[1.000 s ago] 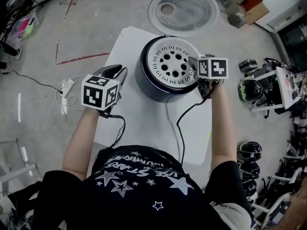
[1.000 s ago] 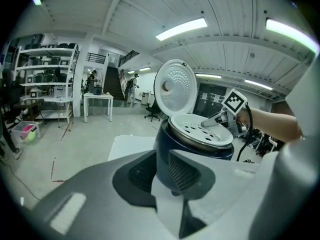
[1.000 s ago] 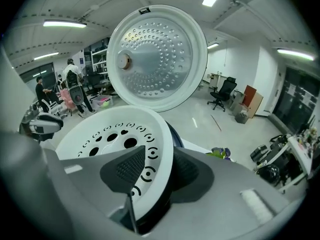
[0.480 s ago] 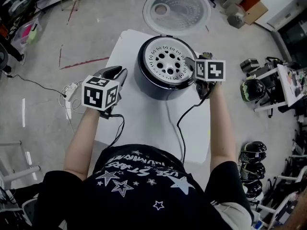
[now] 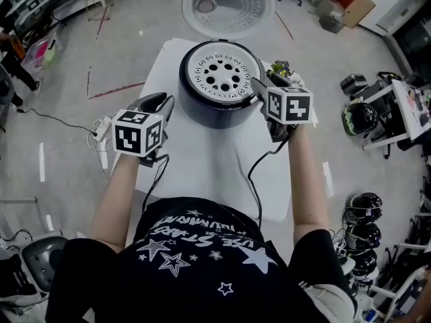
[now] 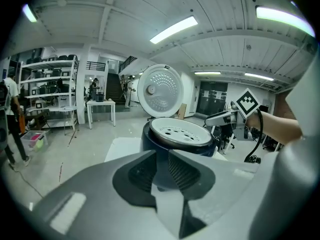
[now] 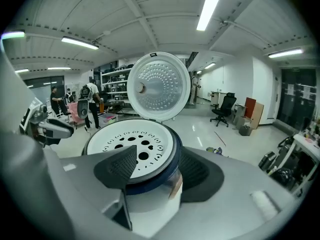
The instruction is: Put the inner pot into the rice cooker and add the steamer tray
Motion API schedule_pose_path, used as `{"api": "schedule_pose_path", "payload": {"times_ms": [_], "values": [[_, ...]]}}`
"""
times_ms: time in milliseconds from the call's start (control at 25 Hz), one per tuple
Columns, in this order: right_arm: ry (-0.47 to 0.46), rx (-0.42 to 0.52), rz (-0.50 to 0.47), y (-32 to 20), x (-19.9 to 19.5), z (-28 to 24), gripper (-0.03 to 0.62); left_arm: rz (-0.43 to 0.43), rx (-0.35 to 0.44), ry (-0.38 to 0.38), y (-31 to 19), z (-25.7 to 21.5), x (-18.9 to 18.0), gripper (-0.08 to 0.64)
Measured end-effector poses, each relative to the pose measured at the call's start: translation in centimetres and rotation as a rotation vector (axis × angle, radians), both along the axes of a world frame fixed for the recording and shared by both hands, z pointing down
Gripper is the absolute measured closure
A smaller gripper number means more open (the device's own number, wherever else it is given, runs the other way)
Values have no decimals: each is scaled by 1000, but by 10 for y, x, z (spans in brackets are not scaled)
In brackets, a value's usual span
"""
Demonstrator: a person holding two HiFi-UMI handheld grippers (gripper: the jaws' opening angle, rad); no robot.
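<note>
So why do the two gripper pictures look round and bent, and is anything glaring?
Left gripper view: a wide-angle lens gives the dark round border and bends the ceiling into a dome. Right gripper view: same bending, and the strip light burns out to plain white, while the rice cooker stays crisp. Head view: evenly lit, no hard shadow on the table.

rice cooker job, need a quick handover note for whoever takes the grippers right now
Left gripper: open, empty, short of the rice cooker.
Right gripper: open, its jaws have just been opening, at the cooker's rim, pads on nothing.
Steamer tray sits in the cooker's top; the inner pot is hidden beneath it. Lid stands open.
Done: tray in. Left: likely only to draw both grippers back.
</note>
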State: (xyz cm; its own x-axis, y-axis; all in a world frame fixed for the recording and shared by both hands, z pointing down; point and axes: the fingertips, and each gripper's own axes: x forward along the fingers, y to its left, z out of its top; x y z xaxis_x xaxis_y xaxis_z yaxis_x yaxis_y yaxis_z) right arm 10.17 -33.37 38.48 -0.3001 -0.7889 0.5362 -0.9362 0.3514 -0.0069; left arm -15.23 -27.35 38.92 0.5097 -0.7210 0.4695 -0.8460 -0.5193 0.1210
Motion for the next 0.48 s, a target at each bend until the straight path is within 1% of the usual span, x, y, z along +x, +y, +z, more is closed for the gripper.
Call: {"api": "schedule_pose_path", "payload": {"times_ms": [120,200,320,480], "values": [[-31,18,-42,14,1,0,304,-24,-11,-12,18,7,12,482],[-74,23,-71,22,-1,2,309,-51,-22,-18,31,12,18,482],[-138,37,-105,32,-2,2,333,-101,-21,-17,51,16,26,486],[-153,71,-167,46,-10,-1,371,-153,-1,-7,73,24,32,508]]}}
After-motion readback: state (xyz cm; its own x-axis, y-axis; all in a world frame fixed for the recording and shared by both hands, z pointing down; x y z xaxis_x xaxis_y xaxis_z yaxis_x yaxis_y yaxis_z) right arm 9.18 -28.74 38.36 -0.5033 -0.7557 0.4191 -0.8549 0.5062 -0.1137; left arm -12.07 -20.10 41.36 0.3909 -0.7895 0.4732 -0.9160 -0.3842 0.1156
